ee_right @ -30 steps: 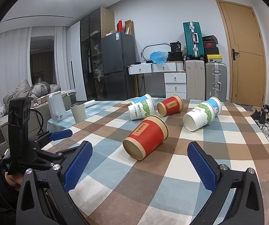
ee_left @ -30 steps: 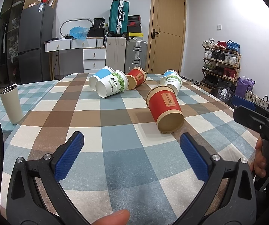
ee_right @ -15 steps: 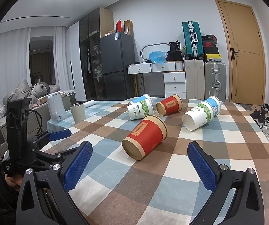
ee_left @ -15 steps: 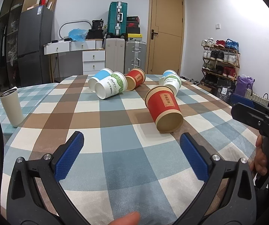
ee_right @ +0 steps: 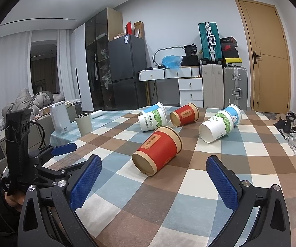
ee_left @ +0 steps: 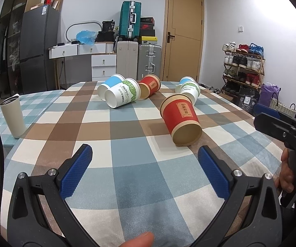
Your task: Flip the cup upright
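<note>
Several paper cups lie on their sides on a checked tablecloth. The nearest is a red cup [ee_left: 180, 119], its open mouth toward me; it also shows in the right wrist view [ee_right: 157, 151]. Behind it lie a white-green cup [ee_left: 123, 95], a second red cup [ee_left: 150, 85] and a white-green cup nested with a blue one [ee_left: 189, 89]. My left gripper [ee_left: 145, 165] is open and empty, short of the near red cup. My right gripper [ee_right: 154, 177] is open and empty, just in front of that cup.
A beige tumbler [ee_left: 13, 117] stands upright at the table's left edge. The right gripper's body [ee_left: 282, 127] is at the right of the left wrist view. A white kettle [ee_right: 60, 119] stands on a side table. Suitcases, a fridge and a shoe rack line the room.
Both grippers have crept slightly toward the near red cup. The cups have not moved.
</note>
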A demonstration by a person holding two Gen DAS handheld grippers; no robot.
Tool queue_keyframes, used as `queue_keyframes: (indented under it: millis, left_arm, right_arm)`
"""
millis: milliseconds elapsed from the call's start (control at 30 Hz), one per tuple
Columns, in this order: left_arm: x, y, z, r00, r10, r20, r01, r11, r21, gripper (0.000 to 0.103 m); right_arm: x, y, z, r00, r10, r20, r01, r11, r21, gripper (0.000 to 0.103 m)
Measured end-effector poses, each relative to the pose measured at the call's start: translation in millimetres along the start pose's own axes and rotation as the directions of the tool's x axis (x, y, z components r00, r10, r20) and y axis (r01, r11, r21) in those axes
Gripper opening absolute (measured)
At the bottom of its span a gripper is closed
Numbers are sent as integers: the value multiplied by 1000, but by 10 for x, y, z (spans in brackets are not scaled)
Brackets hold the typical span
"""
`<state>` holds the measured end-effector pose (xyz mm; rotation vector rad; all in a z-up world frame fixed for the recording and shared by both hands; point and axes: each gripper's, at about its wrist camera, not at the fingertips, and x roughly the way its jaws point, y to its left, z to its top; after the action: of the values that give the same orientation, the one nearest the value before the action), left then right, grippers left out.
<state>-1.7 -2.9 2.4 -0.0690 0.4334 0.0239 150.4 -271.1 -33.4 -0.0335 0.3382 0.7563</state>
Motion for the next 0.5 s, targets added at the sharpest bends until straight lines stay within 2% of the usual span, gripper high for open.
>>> queue_keyframes:
  millis: [300, 500]
  left_arm:
    - [22, -5, 9, 1000, -1, -15, 1, 1000, -28, 102]
    - [49, -5, 87, 998, -13, -60, 10, 998, -54, 102]
  right_arm:
    - [11, -39, 7, 1000, -9, -9, 9, 1000, 14, 103]
    - [-1, -65, 26, 1000, -16, -16, 17, 1000, 16, 103]
